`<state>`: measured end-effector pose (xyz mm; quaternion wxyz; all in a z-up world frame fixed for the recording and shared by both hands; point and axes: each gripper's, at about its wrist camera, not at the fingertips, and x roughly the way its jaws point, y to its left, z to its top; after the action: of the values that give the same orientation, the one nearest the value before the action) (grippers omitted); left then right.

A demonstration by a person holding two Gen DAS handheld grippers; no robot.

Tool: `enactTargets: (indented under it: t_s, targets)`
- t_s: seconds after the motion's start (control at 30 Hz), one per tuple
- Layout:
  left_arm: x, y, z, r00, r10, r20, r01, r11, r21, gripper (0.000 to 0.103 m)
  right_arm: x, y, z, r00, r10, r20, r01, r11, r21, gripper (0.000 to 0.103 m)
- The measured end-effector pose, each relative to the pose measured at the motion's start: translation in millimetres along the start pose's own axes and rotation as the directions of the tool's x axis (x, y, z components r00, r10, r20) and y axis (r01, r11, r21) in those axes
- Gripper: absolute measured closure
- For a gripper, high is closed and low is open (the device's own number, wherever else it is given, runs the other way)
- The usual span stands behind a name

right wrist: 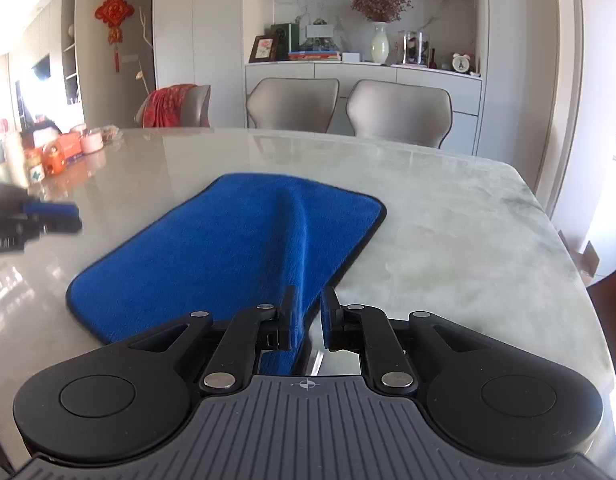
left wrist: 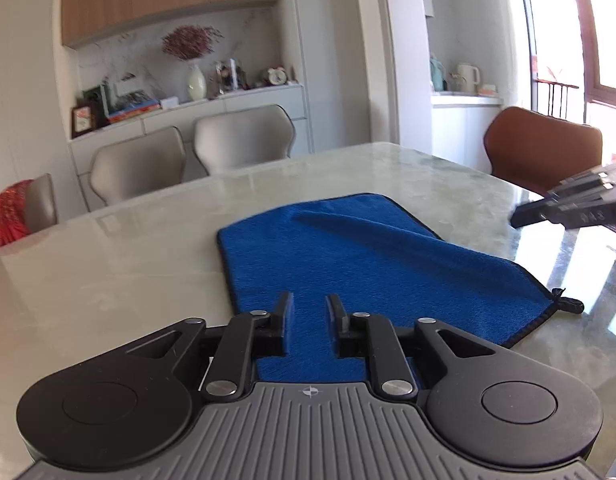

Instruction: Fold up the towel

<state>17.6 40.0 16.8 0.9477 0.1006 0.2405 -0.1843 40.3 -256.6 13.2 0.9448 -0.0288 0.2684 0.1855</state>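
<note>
A blue towel (left wrist: 360,264) with a dark hem lies on the marble table (left wrist: 107,280); it also shows in the right wrist view (right wrist: 211,248). My left gripper (left wrist: 310,306) is over its near edge, jaws a little apart, with towel cloth between and under them. My right gripper (right wrist: 308,304) stands at the towel's near right edge, where a raised ridge of cloth runs into the narrow gap between the jaws. The right gripper shows at the right edge of the left wrist view (left wrist: 568,208), and the left gripper at the left of the right wrist view (right wrist: 47,216).
Grey chairs (right wrist: 400,112) stand at the table's far side and a brown chair (left wrist: 544,148) at its right end. Jars and boxes (right wrist: 55,156) sit on the table's far left. A small hanging loop (left wrist: 570,304) sticks out from the towel's corner.
</note>
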Motion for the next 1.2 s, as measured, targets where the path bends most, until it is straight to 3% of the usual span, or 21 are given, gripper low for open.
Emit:
enactTargets:
  t_s: [0.13,0.47,0.73,0.87,1.07,1.13,1.2]
  targets:
    - [26.9,-5.3,-1.2,0.999,-0.041,-0.026,0.04,0.999,-0.015,0.063,35.8,-32.4,22.6,0.999,0.049,-0.009,-0.048,0.997,0.058,0.08]
    - [47.5,10.0,-30.5,0.979,-0.114,-0.169,0.101,0.991,-0.083,0.055,132.7,-97.4,65.9,0.99,0.101,-0.097,-0.099,0.995,0.029,0.077]
    - [48.4,16.2,-40.5,0.972,-0.127,-0.195,0.107,0.988,-0.112,0.049,202.1,-113.8,78.9,0.983,0.097,-0.155,-0.093,0.995,0.033,0.077]
    - [46.1,13.8,-41.0,0.972,-0.128,-0.199,0.11,0.989,-0.1,0.047,221.1,-111.9,82.1,0.979,0.094,-0.181,-0.091,0.995,0.025,0.077]
    - [43.7,15.5,-46.6,0.971,-0.147,-0.19,0.129,0.986,-0.101,0.044,230.7,-108.4,83.3,0.976,0.078,-0.205,-0.086,0.996,-0.033,0.067]
    - [42.8,14.2,-47.3,0.97,-0.151,-0.189,0.135,0.986,-0.095,0.041,229.3,-106.6,80.8,0.978,0.078,-0.195,-0.088,0.995,-0.043,0.067]
    - [41.5,11.1,-46.6,0.97,-0.151,-0.189,0.137,0.987,-0.085,0.038,228.2,-101.7,78.3,0.98,0.072,-0.185,-0.089,0.992,-0.089,0.073]
